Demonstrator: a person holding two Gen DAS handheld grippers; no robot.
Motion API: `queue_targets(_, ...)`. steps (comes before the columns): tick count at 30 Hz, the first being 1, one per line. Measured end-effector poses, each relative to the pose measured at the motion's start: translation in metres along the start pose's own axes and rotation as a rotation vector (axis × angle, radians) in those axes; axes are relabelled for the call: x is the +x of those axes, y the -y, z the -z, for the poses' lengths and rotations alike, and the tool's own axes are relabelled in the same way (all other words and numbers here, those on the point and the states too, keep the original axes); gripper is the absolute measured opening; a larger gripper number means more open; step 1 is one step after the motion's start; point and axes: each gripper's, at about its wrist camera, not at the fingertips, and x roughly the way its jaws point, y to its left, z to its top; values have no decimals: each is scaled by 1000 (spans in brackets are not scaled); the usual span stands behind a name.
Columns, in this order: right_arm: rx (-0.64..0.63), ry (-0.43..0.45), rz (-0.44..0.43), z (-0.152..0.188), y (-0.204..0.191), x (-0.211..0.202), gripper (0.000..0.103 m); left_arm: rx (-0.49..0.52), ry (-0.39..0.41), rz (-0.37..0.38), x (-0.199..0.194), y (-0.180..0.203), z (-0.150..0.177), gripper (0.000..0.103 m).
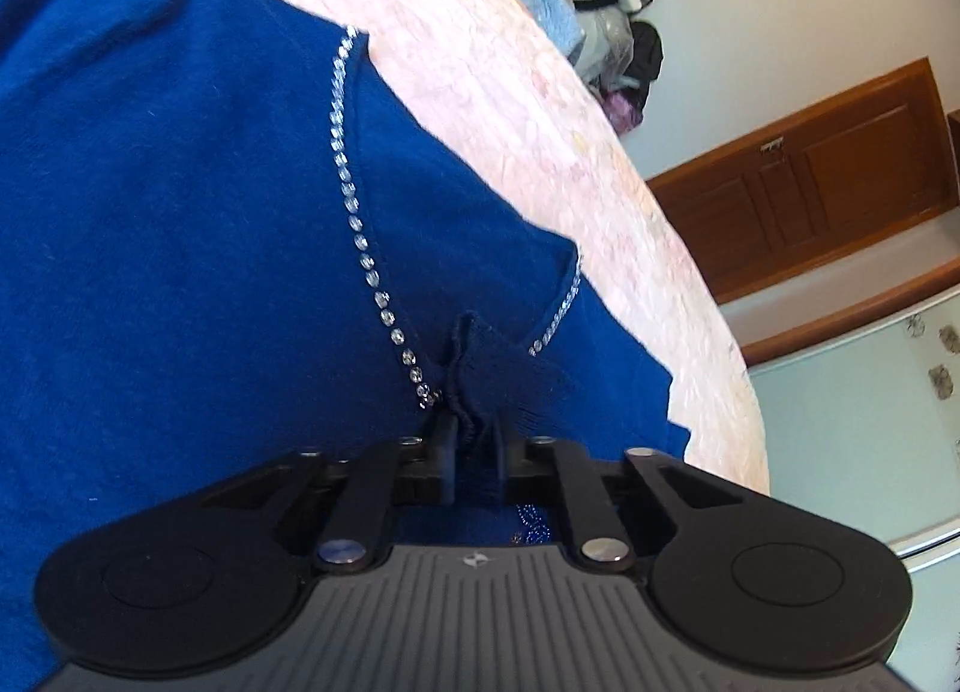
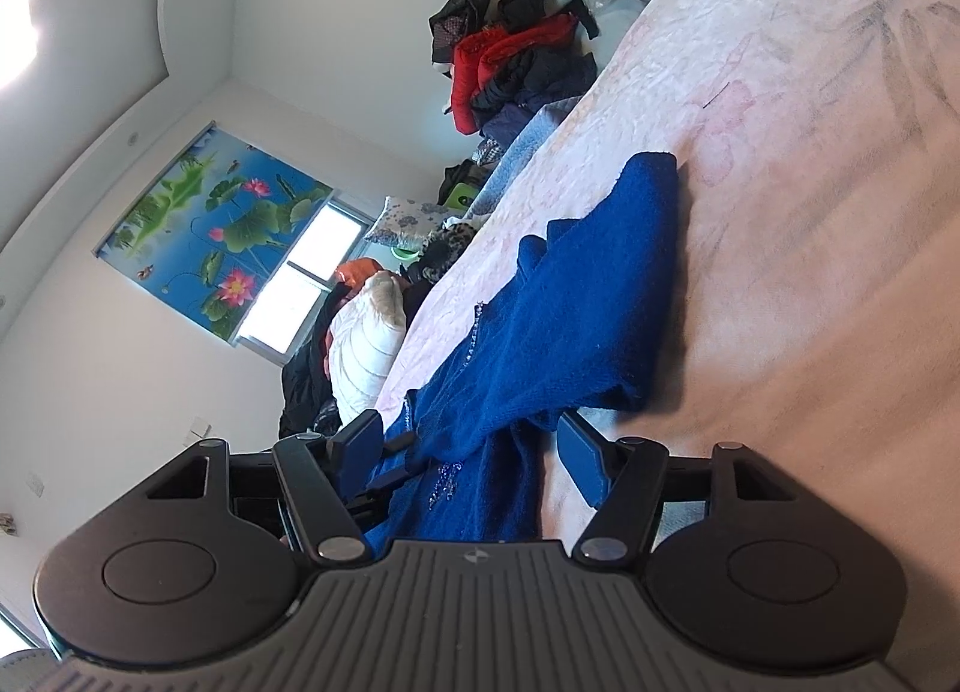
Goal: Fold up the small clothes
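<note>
Surface: pink bedspread [image 1: 528, 110], blue sweater [image 1: 180, 200] spread flat for folding.
Left gripper [image 1: 474, 452]: you're pinching its ribbed cuff [image 1: 480, 368] to carry it.
Right gripper [image 2: 474, 446]: spread, fabric between, not gripped.

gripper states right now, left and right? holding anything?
Left gripper: closed, pinching a fold of the blue sweater.
Right gripper: open; the sweater lies between its fingers, not clamped.

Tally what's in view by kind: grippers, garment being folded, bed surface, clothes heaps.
Grippers: 2, left gripper with jaws shut on the blue sweater, right gripper with jaws open around it
Garments being folded: 1, the blue sweater
Bed surfaces: 1, pink bedspread
Clothes heaps beside the bed: 1, dark and red pile
Total: 5
</note>
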Motion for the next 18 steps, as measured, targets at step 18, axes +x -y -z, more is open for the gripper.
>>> queue_targets(18,215,-24,79,-14,-22,15,78,56,172,74,-79,19,-27,4)
